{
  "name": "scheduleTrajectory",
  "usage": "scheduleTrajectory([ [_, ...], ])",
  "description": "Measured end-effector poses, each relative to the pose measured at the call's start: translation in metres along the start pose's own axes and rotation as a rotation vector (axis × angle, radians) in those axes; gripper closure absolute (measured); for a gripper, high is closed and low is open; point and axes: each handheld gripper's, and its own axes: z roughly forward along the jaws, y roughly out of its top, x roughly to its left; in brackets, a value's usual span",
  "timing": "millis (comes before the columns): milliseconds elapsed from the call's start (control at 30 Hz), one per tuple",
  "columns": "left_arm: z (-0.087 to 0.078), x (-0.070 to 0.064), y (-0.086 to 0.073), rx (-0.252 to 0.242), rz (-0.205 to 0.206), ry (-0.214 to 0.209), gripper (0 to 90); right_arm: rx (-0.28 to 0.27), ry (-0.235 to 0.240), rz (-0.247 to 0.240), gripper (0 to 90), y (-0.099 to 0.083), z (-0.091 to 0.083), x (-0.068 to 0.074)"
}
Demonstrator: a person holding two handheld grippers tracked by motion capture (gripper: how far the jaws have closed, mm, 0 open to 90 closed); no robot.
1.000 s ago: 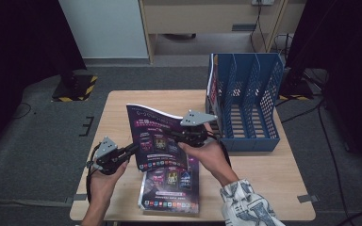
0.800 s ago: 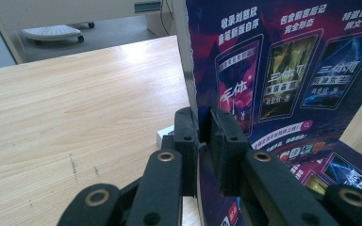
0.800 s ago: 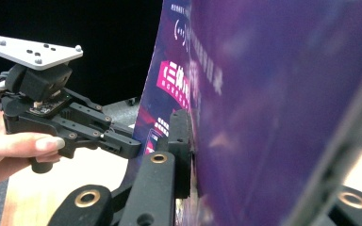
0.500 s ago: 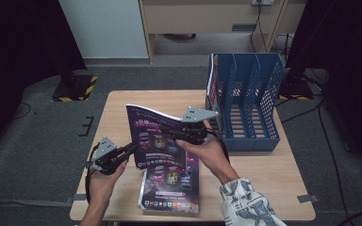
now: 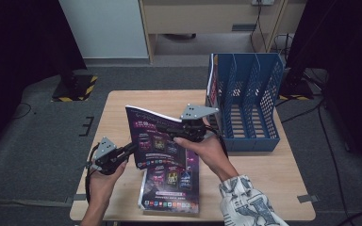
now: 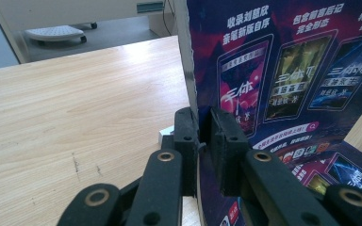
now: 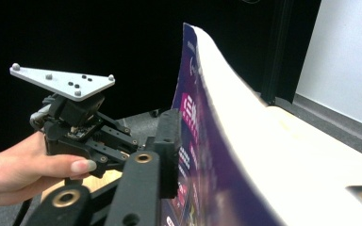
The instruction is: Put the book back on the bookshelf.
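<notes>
Now both grippers, left gripper (image 5: 133,149) and right gripper (image 5: 166,129), are clamped on the magazine (image 5: 156,139), lifted above the table (image 5: 264,165), and next it likely needs swinging upright toward the blue file rack (image 5: 250,101).

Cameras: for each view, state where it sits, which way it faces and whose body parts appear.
High view: above the person's side, facing forward and down on the wooden table; both forearms, left gripper, right gripper.
Left gripper view: on the left gripper, along its jaws, shut on the purple glossy magazine.
Right gripper view: on the right gripper, facing the other gripper and its hand.
All share the magazine.
</notes>
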Motion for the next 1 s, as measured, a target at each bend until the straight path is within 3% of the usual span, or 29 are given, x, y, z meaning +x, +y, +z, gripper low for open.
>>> scheduleTrajectory([
  [233,0.0,0.001,-0.001,-0.005,-0.009,-0.006,81.0,-0.009,-0.025,-0.013,81.8,-0.001,0.001,0.001],
  [433,0.002,0.005,-0.005,-0.012,-0.039,-0.02,77.2,-0.028,-0.084,-0.023,82.5,-0.001,0.002,0.001],
  [500,0.003,0.008,-0.007,0.004,-0.04,-0.018,72.1,-0.04,-0.093,-0.023,82.5,0.0,0.001,0.001],
  [600,0.004,0.013,-0.011,0.026,-0.033,0.02,65.8,-0.051,-0.105,-0.03,82.6,0.003,-0.001,0.002],
  [700,0.005,0.021,-0.016,0.063,-0.056,0.037,50.7,-0.059,-0.121,-0.036,82.5,0.008,-0.005,0.0],
  [800,0.009,0.026,-0.024,0.142,-0.011,0.078,39.1,-0.055,-0.141,-0.041,82.4,0.01,-0.008,-0.003],
  [1000,0.014,0.035,-0.033,0.192,-0.039,0.103,23.0,-0.051,-0.17,-0.028,82.4,0.012,-0.015,-0.01],
])
